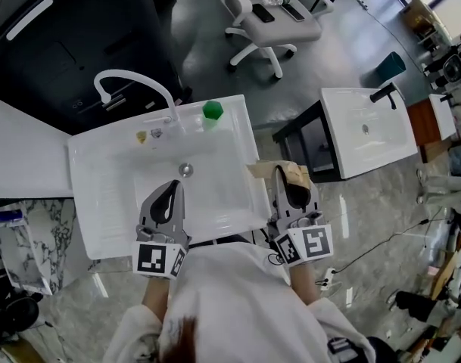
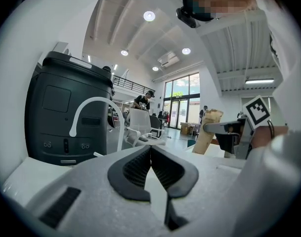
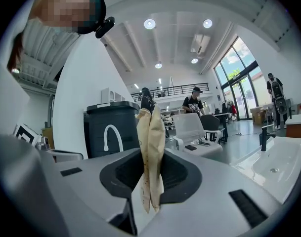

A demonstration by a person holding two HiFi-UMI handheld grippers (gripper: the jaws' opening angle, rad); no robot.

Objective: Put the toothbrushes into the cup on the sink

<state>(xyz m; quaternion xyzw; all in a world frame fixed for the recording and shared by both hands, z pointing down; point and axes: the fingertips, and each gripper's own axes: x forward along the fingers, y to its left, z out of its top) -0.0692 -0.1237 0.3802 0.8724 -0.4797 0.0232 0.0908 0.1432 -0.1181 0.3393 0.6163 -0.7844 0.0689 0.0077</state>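
Observation:
A green cup [image 1: 213,111] stands on the back rim of the white sink [image 1: 101,172], right of the curved white faucet [image 1: 132,78]. My left gripper [image 1: 169,184] hovers over the sink's front part, shut with nothing between its pads [image 2: 150,149]. My right gripper [image 1: 280,171] is at the sink's right edge, shut on two tan paper-wrapped toothbrushes [image 1: 292,174]. The wrapped toothbrushes [image 3: 150,142] stick upright out of the right gripper [image 3: 149,181]. The left gripper view shows these wrapped toothbrushes [image 2: 209,130] off to the right.
A drain [image 1: 185,170] lies in the basin and small items [image 1: 141,136] sit by the faucet's base. A black cabinet [image 1: 71,44] stands behind the sink. An office chair [image 1: 272,21] and a second white sink [image 1: 366,131] are to the right.

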